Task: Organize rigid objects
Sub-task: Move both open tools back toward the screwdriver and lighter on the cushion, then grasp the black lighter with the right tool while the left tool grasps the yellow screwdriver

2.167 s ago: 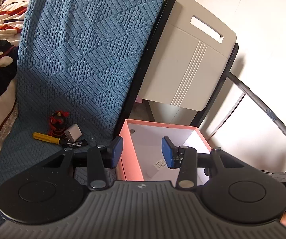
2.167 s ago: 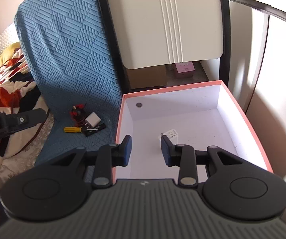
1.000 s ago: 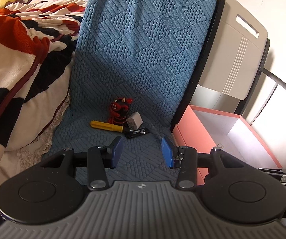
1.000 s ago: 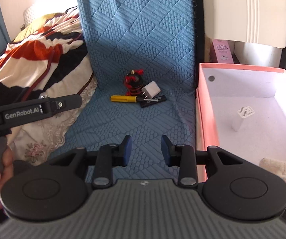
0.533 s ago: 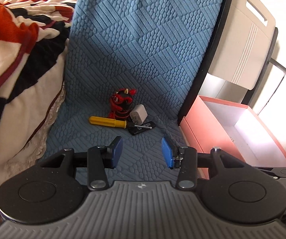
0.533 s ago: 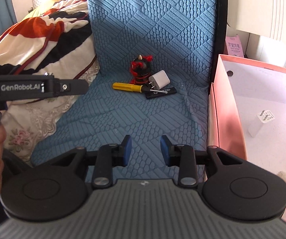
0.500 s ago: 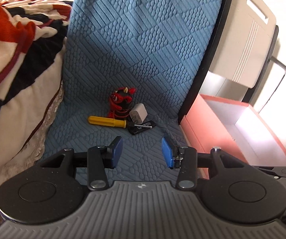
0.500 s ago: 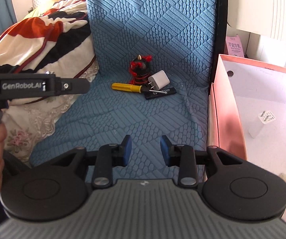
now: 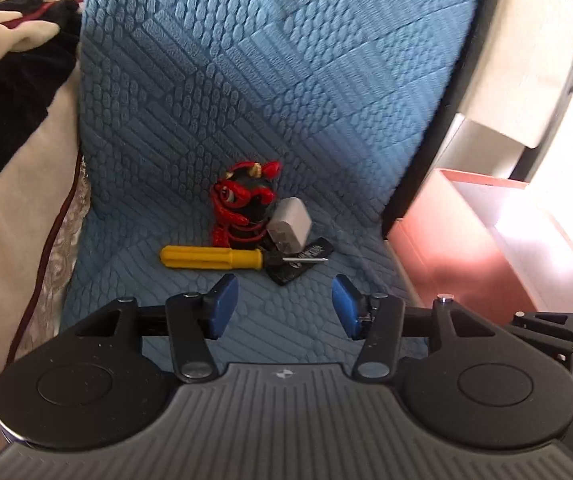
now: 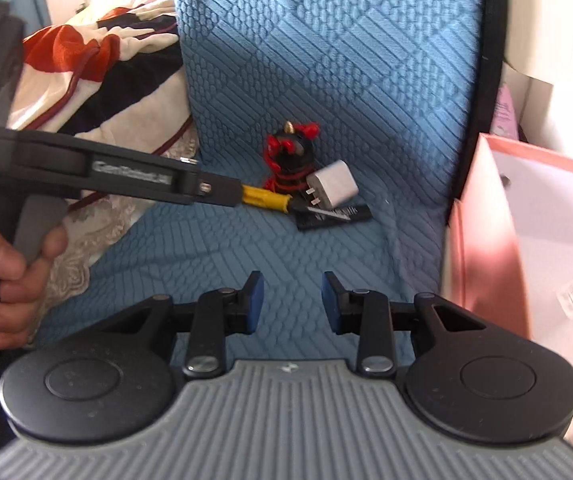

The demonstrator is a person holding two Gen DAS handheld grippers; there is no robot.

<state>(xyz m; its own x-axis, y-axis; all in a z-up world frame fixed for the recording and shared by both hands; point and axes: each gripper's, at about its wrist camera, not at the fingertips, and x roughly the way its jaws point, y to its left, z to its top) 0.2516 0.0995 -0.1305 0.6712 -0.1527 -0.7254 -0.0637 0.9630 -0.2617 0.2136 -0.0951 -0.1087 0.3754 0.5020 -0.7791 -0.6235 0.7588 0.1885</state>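
Note:
A small pile lies on the blue quilted cover (image 9: 286, 80): a red and black figurine (image 9: 244, 208), a white charger plug (image 9: 289, 226), a yellow-handled screwdriver (image 9: 214, 258) and a flat black item (image 9: 302, 262). My left gripper (image 9: 284, 306) is open and empty, just short of the pile. My right gripper (image 10: 289, 302) is open and empty, further back from the same pile: figurine (image 10: 292, 158), plug (image 10: 332, 184), screwdriver (image 10: 264, 197), black item (image 10: 332, 213). The left gripper's body (image 10: 98, 174) crosses the right wrist view and hides the screwdriver's handle end.
A pink box with a white inside (image 9: 462, 240) stands to the right of the cover, also in the right wrist view (image 10: 486, 240). A striped blanket (image 10: 98, 60) lies on the left. A white board (image 9: 526, 60) leans behind the box.
Both grippers have moved forward toward the pile, which now looks larger. The left gripper has closed in most. Both stay open and empty.

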